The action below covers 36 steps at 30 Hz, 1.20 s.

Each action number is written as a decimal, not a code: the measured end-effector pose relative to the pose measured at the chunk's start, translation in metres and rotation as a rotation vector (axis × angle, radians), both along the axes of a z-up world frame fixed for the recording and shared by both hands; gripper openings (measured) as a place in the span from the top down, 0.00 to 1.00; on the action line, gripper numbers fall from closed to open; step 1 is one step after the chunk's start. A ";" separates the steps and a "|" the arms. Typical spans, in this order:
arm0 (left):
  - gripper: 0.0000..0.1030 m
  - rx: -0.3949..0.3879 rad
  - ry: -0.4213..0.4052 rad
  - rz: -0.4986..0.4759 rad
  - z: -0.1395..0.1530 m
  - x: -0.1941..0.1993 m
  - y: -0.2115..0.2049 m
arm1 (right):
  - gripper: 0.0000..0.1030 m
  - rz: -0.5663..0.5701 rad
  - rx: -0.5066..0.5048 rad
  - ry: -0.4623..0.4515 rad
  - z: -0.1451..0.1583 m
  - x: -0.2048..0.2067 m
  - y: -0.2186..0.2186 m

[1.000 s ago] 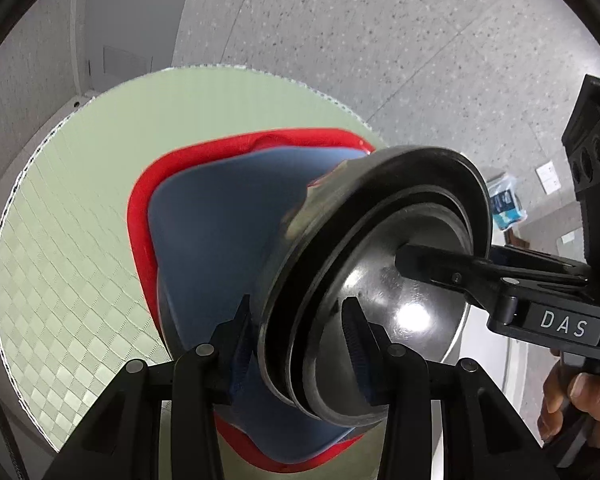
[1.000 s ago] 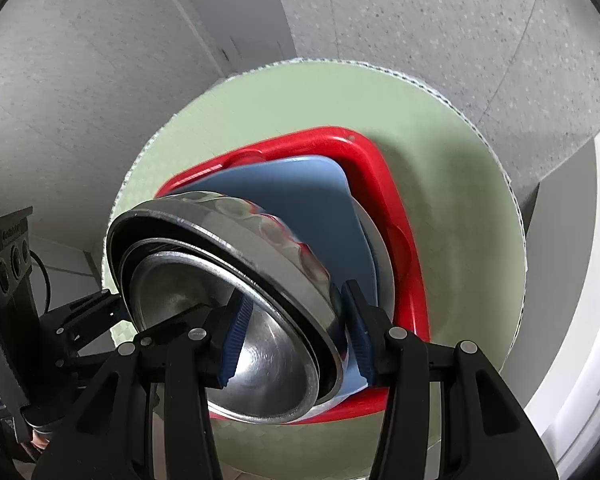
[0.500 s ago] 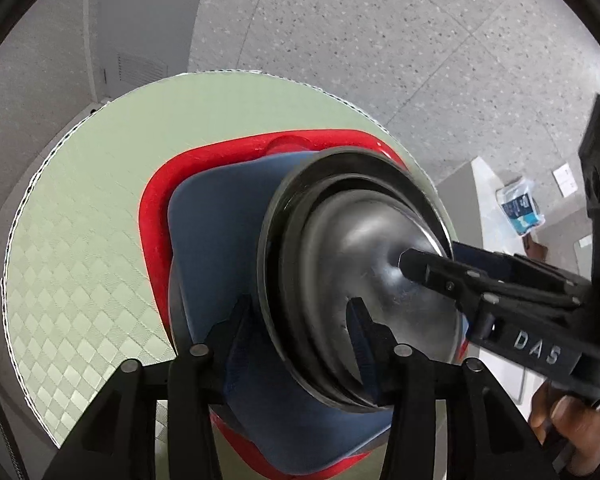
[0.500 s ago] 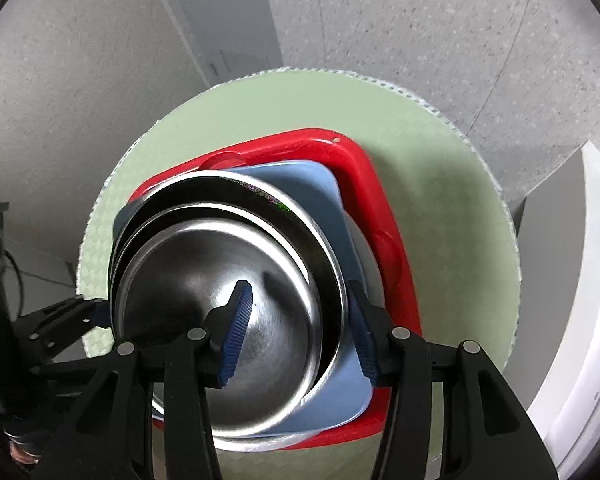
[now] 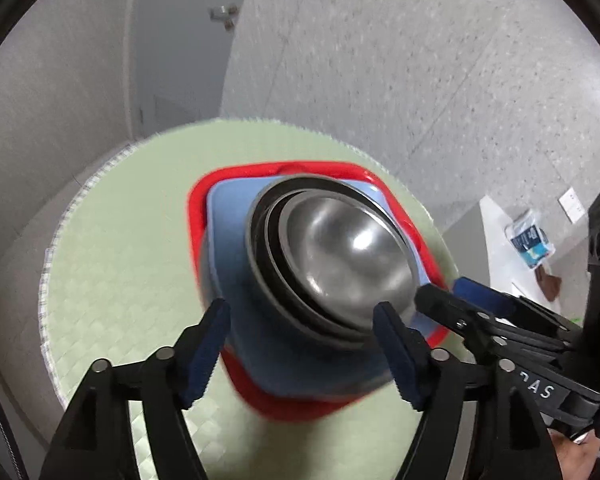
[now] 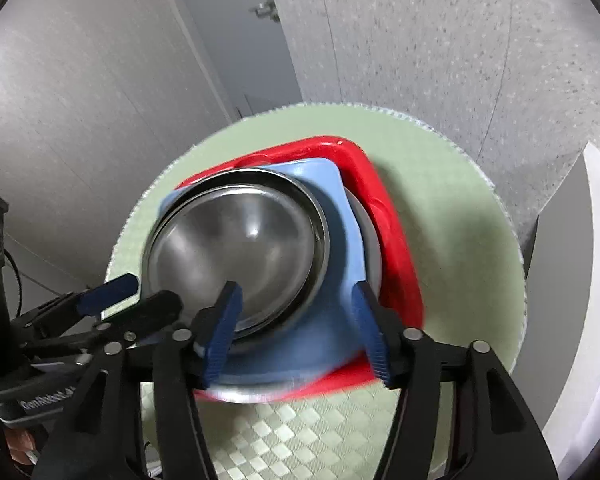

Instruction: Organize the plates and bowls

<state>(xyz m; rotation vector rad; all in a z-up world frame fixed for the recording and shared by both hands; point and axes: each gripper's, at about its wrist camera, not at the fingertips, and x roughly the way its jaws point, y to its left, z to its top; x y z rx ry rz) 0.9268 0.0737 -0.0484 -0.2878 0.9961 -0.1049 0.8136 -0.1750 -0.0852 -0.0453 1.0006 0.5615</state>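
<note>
A stack of nested steel bowls (image 5: 336, 256) (image 6: 240, 248) rests on a blue square plate (image 5: 236, 264) (image 6: 340, 232), which lies on a red square plate (image 5: 198, 220) (image 6: 396, 232). A steel rim shows between the blue and red plates (image 6: 374, 240). My left gripper (image 5: 300, 340) is open, its fingers apart on either side of the bowls' near edge. My right gripper (image 6: 296, 328) is open and also straddles the near edge of the bowls and blue plate. The right gripper's fingers show in the left view (image 5: 460, 304); the left gripper's fingers show in the right view (image 6: 112, 296).
The stack sits on a round pale green checked table (image 5: 112, 264) (image 6: 460, 216). Grey speckled floor and a grey wall lie beyond. A white counter (image 5: 500, 248) with a blue packet (image 5: 530, 240) stands to the right of the table.
The bowls were tilted and gripped by both grippers; they have been lowered flat onto the blue plate. Both grippers have opened and pulled back a little.
</note>
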 end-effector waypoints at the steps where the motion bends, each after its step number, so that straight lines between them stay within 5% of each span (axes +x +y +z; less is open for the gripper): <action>1: 0.29 0.011 -0.020 0.005 0.006 -0.016 -0.005 | 0.38 -0.002 0.012 -0.015 0.003 -0.009 -0.005; 13: 0.01 0.208 -0.359 0.076 0.072 -0.232 -0.047 | 0.24 -0.110 0.086 -0.242 0.060 -0.159 -0.050; 17: 0.01 0.231 -0.454 0.064 0.089 -0.318 -0.039 | 0.10 -0.162 0.094 -0.311 0.076 -0.224 -0.052; 22: 0.01 0.242 -0.512 0.011 0.096 -0.419 -0.016 | 0.00 -0.234 0.118 -0.400 0.089 -0.317 -0.043; 30: 0.01 0.243 -0.542 -0.064 0.101 -0.576 0.045 | 0.00 -0.379 0.126 -0.535 0.106 -0.463 -0.021; 36: 0.01 0.210 -0.553 -0.071 0.120 -0.676 0.086 | 0.00 -0.425 0.116 -0.549 0.113 -0.529 -0.017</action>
